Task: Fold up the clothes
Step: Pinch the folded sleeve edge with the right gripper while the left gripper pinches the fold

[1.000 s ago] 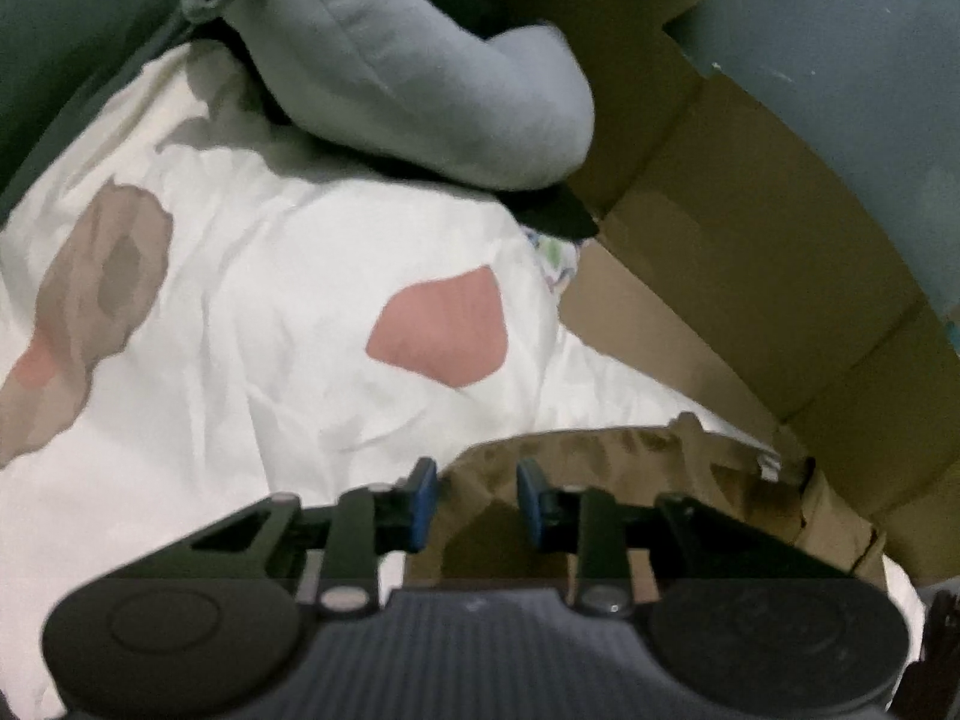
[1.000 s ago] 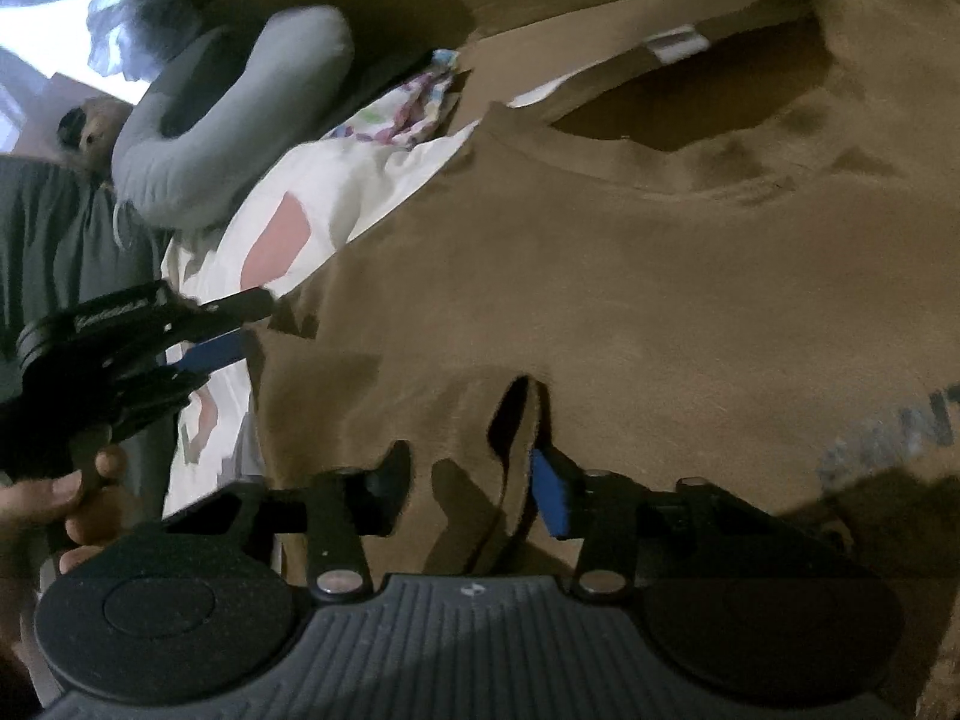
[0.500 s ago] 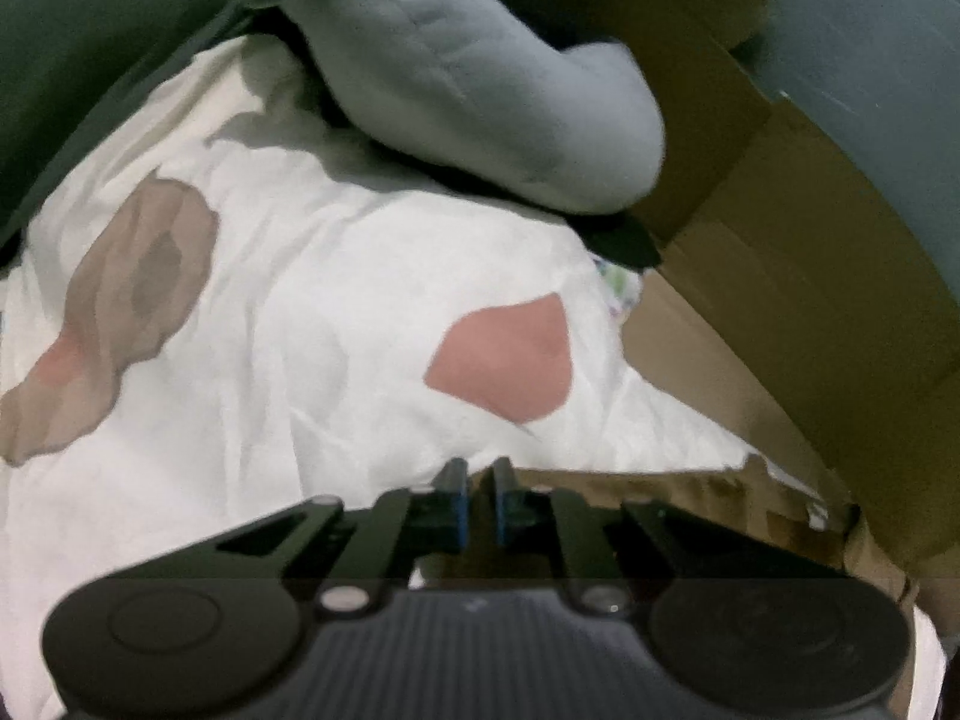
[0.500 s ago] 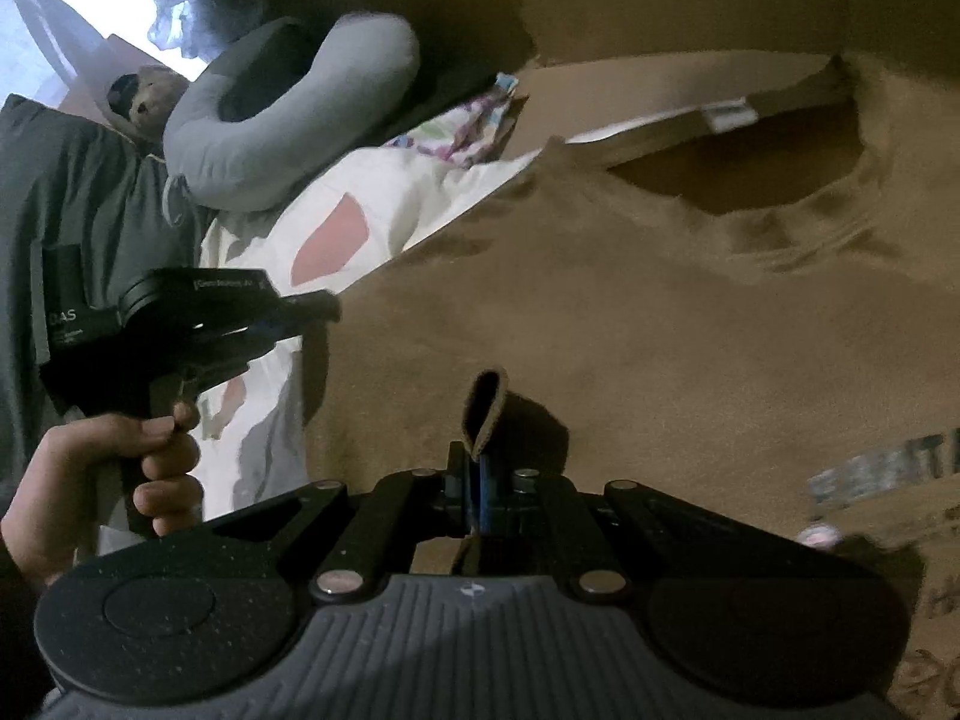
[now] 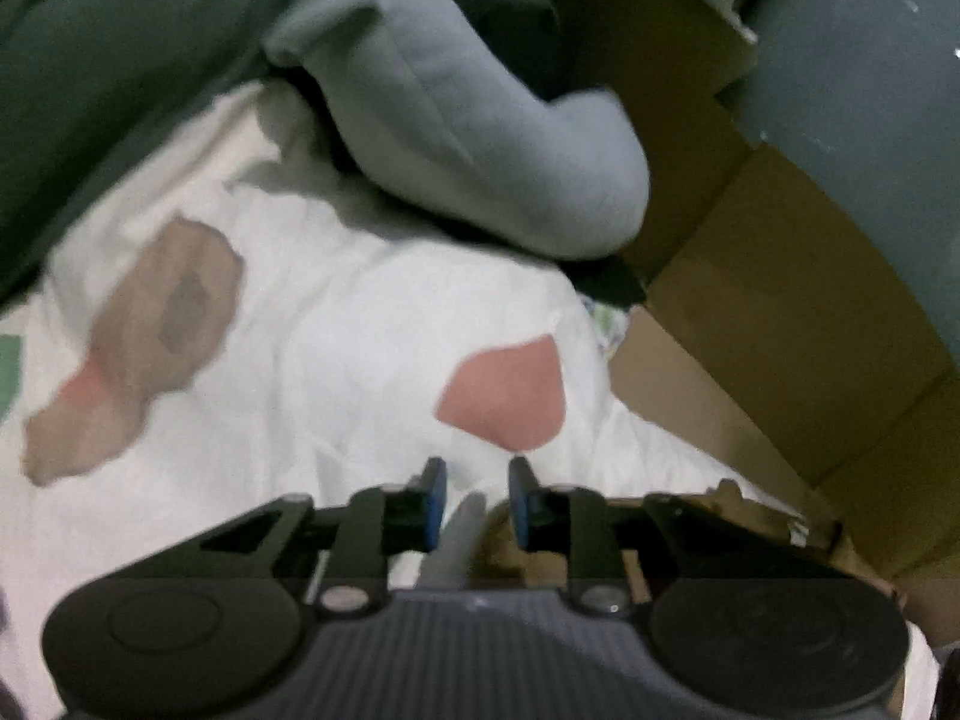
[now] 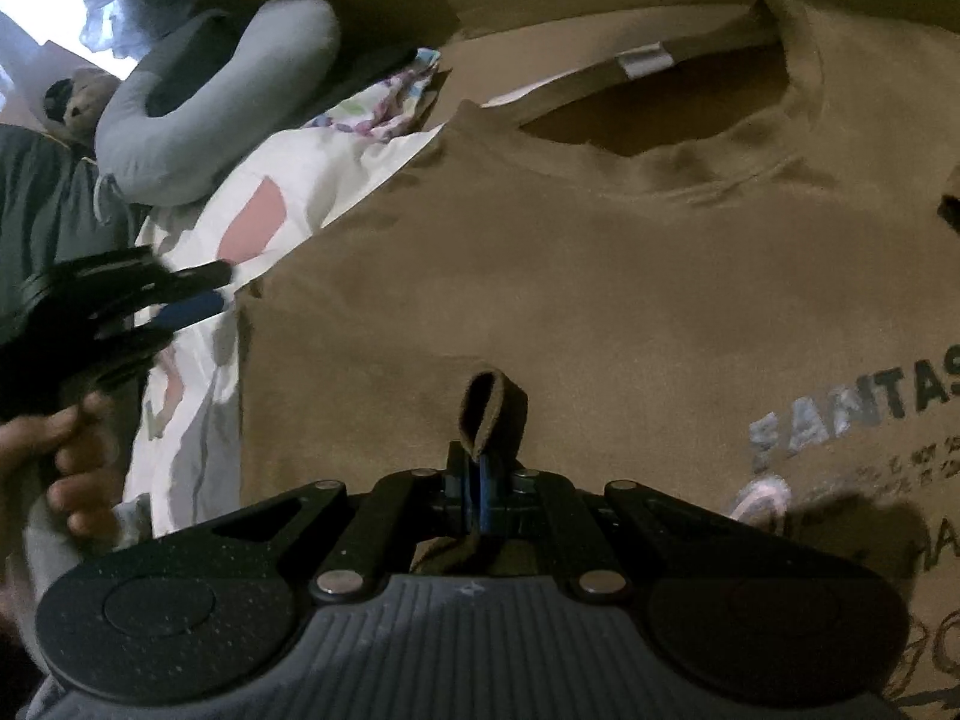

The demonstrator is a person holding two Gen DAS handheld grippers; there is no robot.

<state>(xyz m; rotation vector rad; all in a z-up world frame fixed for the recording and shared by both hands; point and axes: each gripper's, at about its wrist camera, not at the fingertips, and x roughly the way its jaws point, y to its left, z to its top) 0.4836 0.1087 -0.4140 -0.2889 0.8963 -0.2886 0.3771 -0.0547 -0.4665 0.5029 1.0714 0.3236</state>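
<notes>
A brown T-shirt (image 6: 540, 276) with a grey printed word lies flat on the bedding, collar toward the top of the right wrist view. My right gripper (image 6: 480, 480) is shut on a small upright fold of it near the left side. In the left wrist view only the shirt's edge (image 5: 690, 516) shows, low and to the right. My left gripper (image 5: 477, 498) hovers at that edge, jaws opening; the pads press on nothing. The same left gripper (image 6: 198, 291), held by a hand (image 6: 66, 456), is blurred at the shirt's left edge.
A grey neck pillow (image 5: 468, 120) lies on the white duvet (image 5: 336, 330), which has pink and tan patches. Cardboard sheets (image 5: 780, 312) rise along the right side. Dark green fabric (image 5: 90, 90) fills the far left. A soft toy (image 6: 78, 102) sits behind the pillow.
My right gripper closed on a fold of the brown T-shirt and keeps it. My left gripper shut at the shirt's edge, then parted again and shifted, so less shirt shows under it.
</notes>
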